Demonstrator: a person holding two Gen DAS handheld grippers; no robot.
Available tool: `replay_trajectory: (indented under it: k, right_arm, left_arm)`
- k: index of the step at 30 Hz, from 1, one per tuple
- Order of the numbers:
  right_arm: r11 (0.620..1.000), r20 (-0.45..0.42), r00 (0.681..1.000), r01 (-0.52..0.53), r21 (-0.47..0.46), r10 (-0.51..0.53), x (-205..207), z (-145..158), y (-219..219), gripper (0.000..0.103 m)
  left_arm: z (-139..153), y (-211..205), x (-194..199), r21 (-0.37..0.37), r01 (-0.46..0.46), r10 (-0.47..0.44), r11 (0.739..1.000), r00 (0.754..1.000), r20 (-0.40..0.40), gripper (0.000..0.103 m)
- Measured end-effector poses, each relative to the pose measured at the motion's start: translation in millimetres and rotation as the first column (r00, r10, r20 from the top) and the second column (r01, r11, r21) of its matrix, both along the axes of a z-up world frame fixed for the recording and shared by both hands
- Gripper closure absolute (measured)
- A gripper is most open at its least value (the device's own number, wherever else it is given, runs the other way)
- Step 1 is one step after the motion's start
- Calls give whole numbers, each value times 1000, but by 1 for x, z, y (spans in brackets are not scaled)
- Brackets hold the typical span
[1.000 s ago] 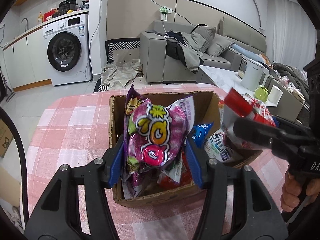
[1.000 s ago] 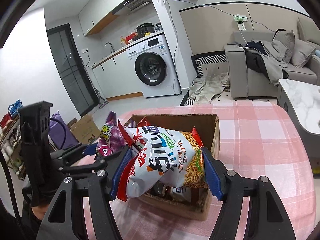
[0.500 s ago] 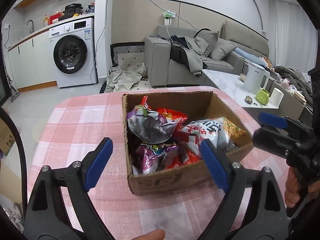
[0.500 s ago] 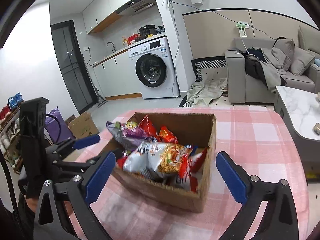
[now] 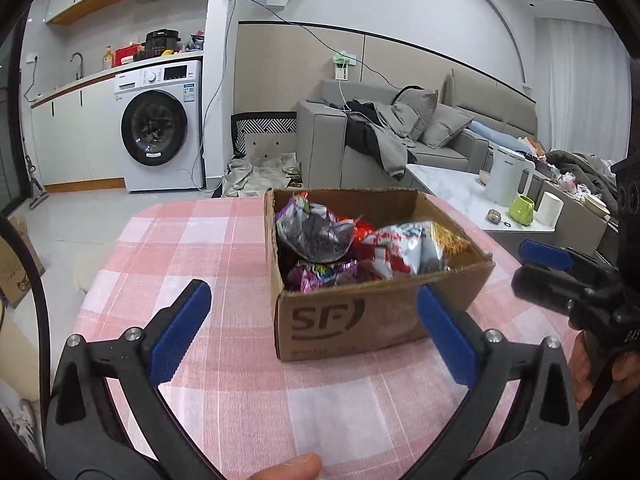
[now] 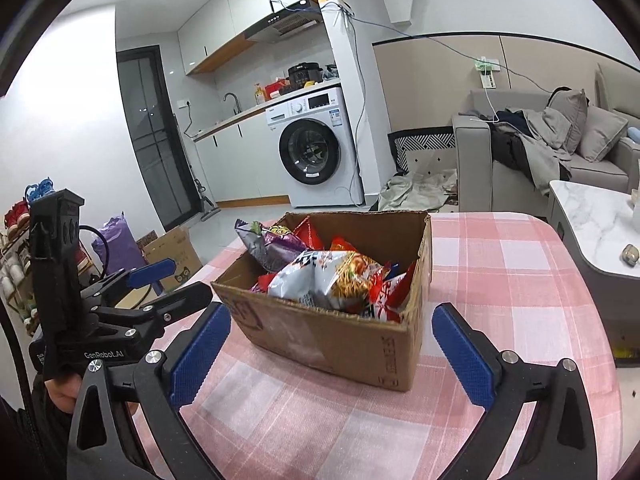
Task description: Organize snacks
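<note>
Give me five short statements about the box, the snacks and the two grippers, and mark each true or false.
1. The cardboard box stands on a pink checked tablecloth. True.
2. The left gripper holds a purple snack bag. False: its jaws are open and hold nothing.
3. Snack bags lie inside the box. True.
4. The right gripper is shut. False: it is open wide.
5. The box is closed with a lid. False: its top is open.

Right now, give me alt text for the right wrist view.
An open cardboard box full of snack bags sits on a pink checked tablecloth, with the right gripper open and empty before it. The left gripper is at left, a washing machine behind.
</note>
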State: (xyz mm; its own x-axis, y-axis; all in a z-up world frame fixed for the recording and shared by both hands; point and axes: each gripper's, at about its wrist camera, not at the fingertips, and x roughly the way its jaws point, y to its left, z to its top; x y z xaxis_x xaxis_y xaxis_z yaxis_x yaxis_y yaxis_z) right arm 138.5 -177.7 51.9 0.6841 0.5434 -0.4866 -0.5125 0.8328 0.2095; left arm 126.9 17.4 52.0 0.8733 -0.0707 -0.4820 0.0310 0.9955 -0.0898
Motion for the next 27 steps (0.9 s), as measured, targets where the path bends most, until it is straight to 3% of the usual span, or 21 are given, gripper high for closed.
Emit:
replay_trajectory:
  k: [12,27]
  right_arm:
    - [1000,58,998,-1,-10,1,-28,-24,-5,0]
    - [999,129,991,32,-7,-31,-37,-33,-10,0]
  left_arm:
    - [-24,1,-27,17,-39,38,999,999,34,1]
    - [-39,3,-25,24,-67,66,997,997,33,1]
